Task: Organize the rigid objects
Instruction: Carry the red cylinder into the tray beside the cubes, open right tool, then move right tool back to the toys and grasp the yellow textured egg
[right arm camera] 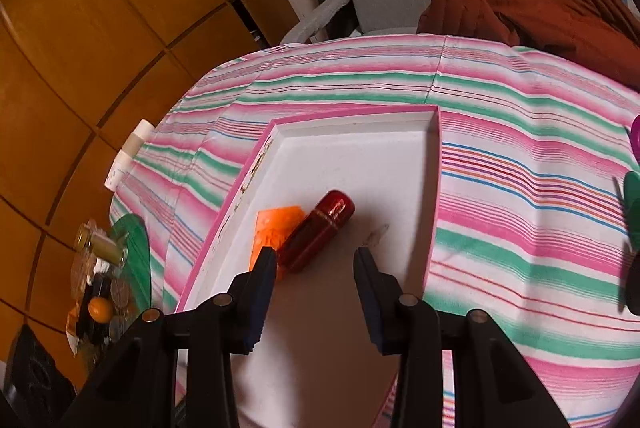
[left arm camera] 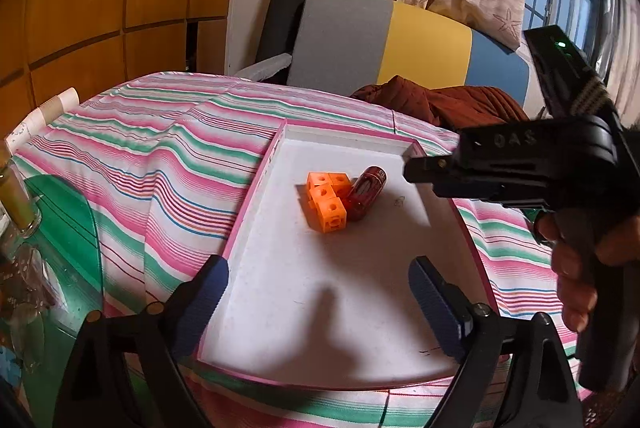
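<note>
Your red cylinder (right arm camera: 316,236) and orange blocks (right arm camera: 274,232) lie touching inside the tray (right arm camera: 434,188); right tongs (right arm camera: 316,260) stand apart over them, left tongs (left arm camera: 320,284) wide, both empty; more may remain

a shallow white tray with a pink rim (left arm camera: 256,188) lay ahead of and below both claws. inside it, an orange cluster of joined cubes (left arm camera: 326,198) sat beyond the left claw, toward its right finger. a dark red cylinder (right arm camera: 316,232) lay on its side, touching the cluster, just ahead of the right claw's left finger.
</note>
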Demonstrator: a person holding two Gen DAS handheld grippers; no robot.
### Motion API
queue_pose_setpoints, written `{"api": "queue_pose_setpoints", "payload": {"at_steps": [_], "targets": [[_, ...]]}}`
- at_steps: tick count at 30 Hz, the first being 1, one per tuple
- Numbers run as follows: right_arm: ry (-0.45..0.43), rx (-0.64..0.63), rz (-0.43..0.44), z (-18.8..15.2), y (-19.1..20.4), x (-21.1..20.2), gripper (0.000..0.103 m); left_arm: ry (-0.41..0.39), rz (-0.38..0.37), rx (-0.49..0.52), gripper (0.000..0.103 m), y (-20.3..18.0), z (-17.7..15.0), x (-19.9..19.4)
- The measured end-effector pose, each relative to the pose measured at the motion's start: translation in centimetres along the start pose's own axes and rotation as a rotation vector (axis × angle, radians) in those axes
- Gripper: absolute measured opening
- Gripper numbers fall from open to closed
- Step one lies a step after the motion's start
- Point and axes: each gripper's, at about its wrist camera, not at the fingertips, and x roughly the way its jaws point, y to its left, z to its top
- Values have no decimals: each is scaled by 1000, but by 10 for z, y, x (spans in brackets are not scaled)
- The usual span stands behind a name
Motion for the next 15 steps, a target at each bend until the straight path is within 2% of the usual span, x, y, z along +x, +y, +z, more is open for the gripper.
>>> {"api": "queue_pose_setpoints", "payload": {"at_steps": [15], "targets": [[-71, -41, -107, -22, -14, -44, 40, 10, -6, 21, 99, -14, -6, -8]]}}
